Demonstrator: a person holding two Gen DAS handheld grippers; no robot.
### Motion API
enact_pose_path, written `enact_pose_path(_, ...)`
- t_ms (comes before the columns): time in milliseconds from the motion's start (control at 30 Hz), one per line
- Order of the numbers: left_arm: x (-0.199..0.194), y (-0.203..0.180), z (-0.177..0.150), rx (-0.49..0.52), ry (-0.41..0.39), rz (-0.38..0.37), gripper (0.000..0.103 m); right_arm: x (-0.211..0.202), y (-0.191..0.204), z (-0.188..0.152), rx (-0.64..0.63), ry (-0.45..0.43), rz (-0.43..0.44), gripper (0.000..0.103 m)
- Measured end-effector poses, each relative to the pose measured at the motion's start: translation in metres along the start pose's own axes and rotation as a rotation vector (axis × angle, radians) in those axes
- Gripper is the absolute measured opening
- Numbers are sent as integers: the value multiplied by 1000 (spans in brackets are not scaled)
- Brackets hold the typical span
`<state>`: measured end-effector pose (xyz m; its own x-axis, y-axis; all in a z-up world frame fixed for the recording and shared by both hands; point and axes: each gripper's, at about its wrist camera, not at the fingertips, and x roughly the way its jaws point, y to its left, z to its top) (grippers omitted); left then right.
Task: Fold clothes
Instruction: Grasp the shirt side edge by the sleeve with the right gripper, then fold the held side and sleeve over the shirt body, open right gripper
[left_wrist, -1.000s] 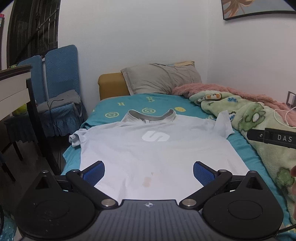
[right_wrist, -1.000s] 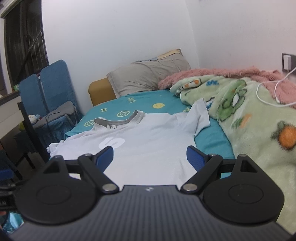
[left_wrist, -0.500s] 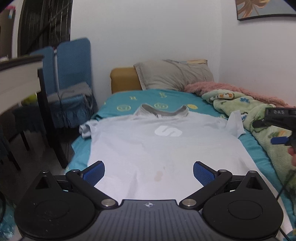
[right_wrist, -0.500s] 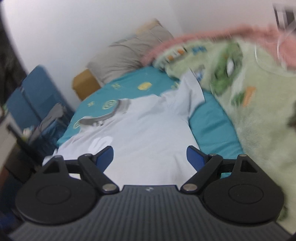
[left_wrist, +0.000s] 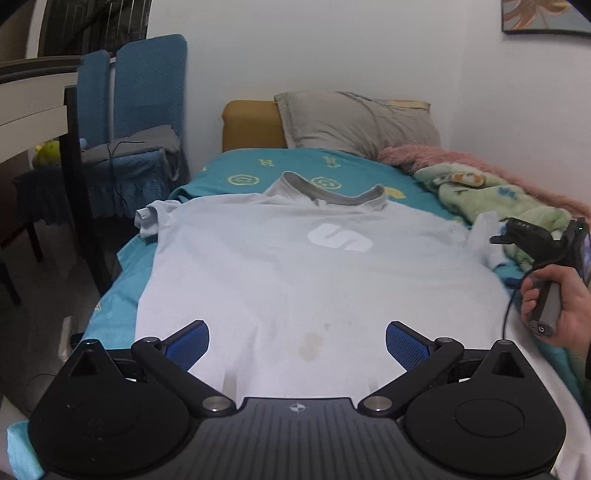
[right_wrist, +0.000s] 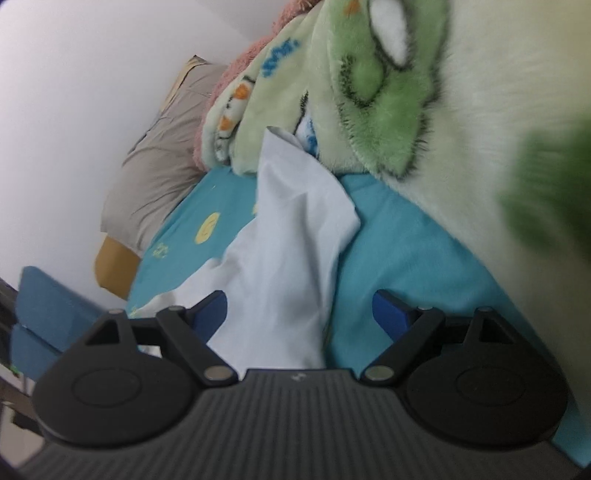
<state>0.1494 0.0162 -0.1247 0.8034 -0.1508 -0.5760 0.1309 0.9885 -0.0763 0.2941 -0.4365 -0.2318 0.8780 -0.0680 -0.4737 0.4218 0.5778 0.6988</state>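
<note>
Bedroom, white walls. Bed (left_wrist: 221, 166) with teal sheet carries the shirt (left_wrist: 295, 266), spread flat and face up, collar toward the pillow (left_wrist: 354, 122), hem toward the left gripper (left_wrist: 297, 345); long axis runs head to foot of the bed. Green blanket (right_wrist: 369, 96) heaped along the shirt's right edge. Left gripper hovers over the hem, jaws wide apart, holding nothing. Right gripper (right_wrist: 299, 310), tilted, jaws also spread and empty, points straight along the right sleeve (right_wrist: 291, 229), which lies crumpled against the blanket. Right hand (left_wrist: 554, 306) is nearer that sleeve; likely first grab.
</note>
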Motion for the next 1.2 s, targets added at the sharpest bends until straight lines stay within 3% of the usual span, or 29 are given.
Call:
enact_pose_path(133,14,0,-1,-37,47,-13,103,22,8,7,-58,-51,5,87)
enact_pose_path(300,12,-6,-3,-8,32,-12,103,37,11,19,-42,-76,-1,87)
enact_pose_path(467,19,1,-6,-73,71,2,103,50,11,24,-91,-38,75,88)
enact_pose_path(533,22,4,-7,-104,78,-4,103,55,16,27,-119,-22,52,80)
enact_pose_path(633,25,-2,-9,-49,63,27,103,63,26,30,-162,2,-17,62)
enact_pose_path(700,27,-8,-9,-24,66,29,103,66,42,32,-243,34,-132,12)
enact_pose_path(767,26,-13,-9,-2,58,23,103,58,55,35,-287,37,-162,10)
enact_pose_path(967,12,-18,-8,49,6,22,103,13,120,34,-444,-37,-121,7)
enact_pose_path(1200,1,-4,-1,46,-32,44,103,-17,217,-1,-694,-22,-71,6)
